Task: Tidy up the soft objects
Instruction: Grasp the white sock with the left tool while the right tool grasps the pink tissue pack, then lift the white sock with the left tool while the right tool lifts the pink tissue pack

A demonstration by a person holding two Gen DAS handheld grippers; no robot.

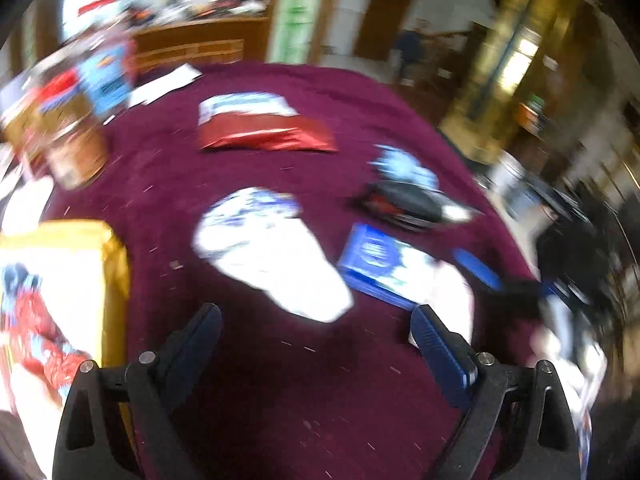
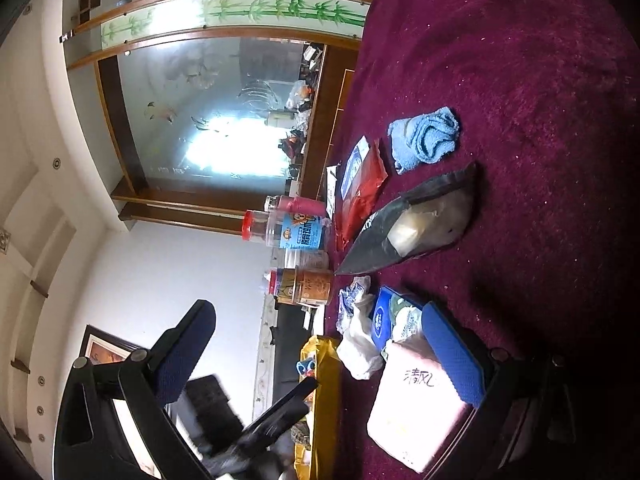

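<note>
Soft objects lie on the maroon tablecloth [image 1: 280,380]. In the blurred left wrist view I see a white plastic bag [image 1: 272,256], a red pouch [image 1: 264,132], a dark pouch [image 1: 412,202], a light blue towel [image 1: 404,164] and a blue tissue pack [image 1: 380,264]. My left gripper [image 1: 316,324] is open and empty, above the cloth near the white bag. The right wrist view is rolled sideways. My right gripper [image 2: 320,332] is open, one finger [image 2: 452,352] beside a pink tissue pack [image 2: 416,408]. The towel [image 2: 424,138], dark pouch [image 2: 416,228], red pouch [image 2: 360,196], blue pack [image 2: 384,320] and white bag [image 2: 360,344] lie beyond it.
A yellow bag [image 1: 60,280] with printed contents lies at the left of the table; it also shows in the right wrist view [image 2: 320,408]. Jars [image 2: 296,232] and a canister [image 2: 308,288] stand at the table's edge. A wooden partition with glass [image 2: 208,120] stands behind.
</note>
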